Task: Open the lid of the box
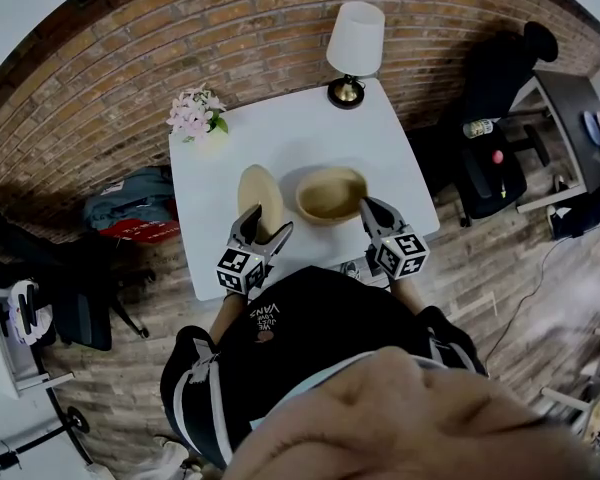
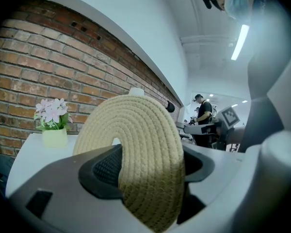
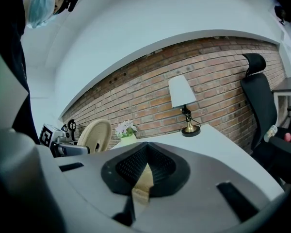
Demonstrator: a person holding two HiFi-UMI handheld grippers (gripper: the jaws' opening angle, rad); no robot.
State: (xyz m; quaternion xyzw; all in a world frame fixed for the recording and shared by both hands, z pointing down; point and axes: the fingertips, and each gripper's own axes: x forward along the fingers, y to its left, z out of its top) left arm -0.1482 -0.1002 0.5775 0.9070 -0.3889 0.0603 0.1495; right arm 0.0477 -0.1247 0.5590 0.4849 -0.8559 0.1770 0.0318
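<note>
White table (image 1: 280,133) against a brick wall (image 1: 130,58), wood floor around it. Lamp (image 1: 354,48) at the far edge of the table, small pot of pink flowers (image 1: 195,115) at the far left corner. Black office chair (image 1: 492,158) off to the right, bags (image 1: 135,216) on the floor to the left.

Box (image 1: 330,196) is a round woven one. It sits on the near middle of the table, slightly right, with its top open and the inside showing. Lid (image 1: 260,196) is off, just left of the box and apart from it, standing on edge.

Left gripper (image 1: 265,230) is clamped on the lid. In the left gripper view both pads press the lower part of the woven disc (image 2: 140,149), which rises upright between the jaws and fills the middle of the frame. Flowers (image 2: 51,115) show behind it on the left.

Right gripper (image 1: 373,213) is at the near right rim of the box. In the right gripper view the jaws are closed tight with a thin tan strip of the box wall (image 3: 143,183) pinched between the pads. That view also shows the lid (image 3: 94,135) at left, the lamp (image 3: 182,98) far centre and the chair (image 3: 259,106) at right.

Both grippers are near the front edge of the table, the person's dark top just below them in the head view.
</note>
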